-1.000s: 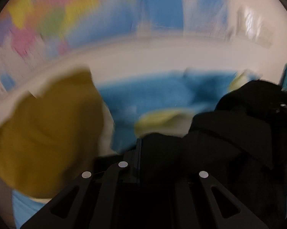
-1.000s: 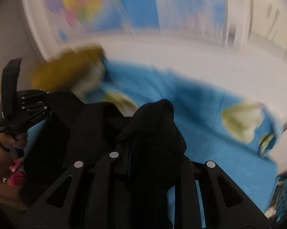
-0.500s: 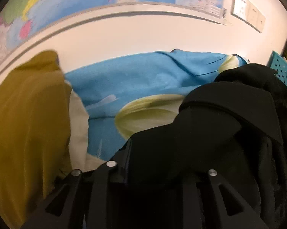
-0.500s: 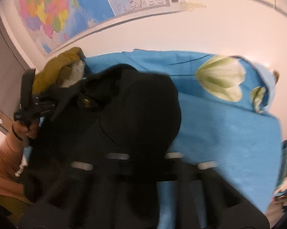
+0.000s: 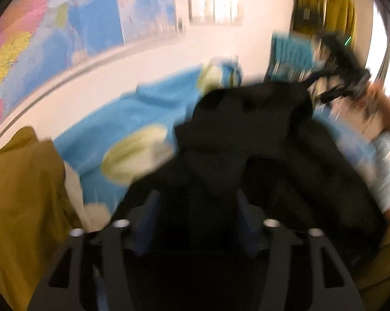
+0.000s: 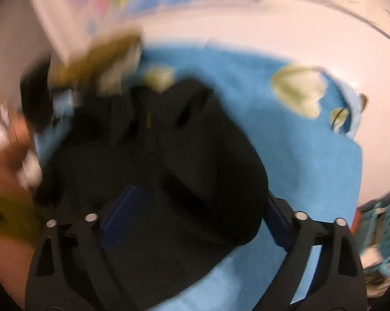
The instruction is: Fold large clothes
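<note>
Black cloth of one black garment (image 6: 184,160) lies between the widely spread, opening fingers of the right gripper (image 6: 195,207), pads clear of it. The left gripper (image 5: 195,207) is opening too, one garment fold between its fingers; contact is blurred. One mustard garment (image 5: 21,194) lies left of them on one blue sheet (image 6: 311,160).

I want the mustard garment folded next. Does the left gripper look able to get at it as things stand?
Probably yes: the mustard garment lies uncovered just left of the left gripper, whose opening jaws straddle only the black garment.

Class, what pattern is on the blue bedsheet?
Pale yellow-green tulip flowers on the blue bedsheet; clearest in the right wrist view.
</note>
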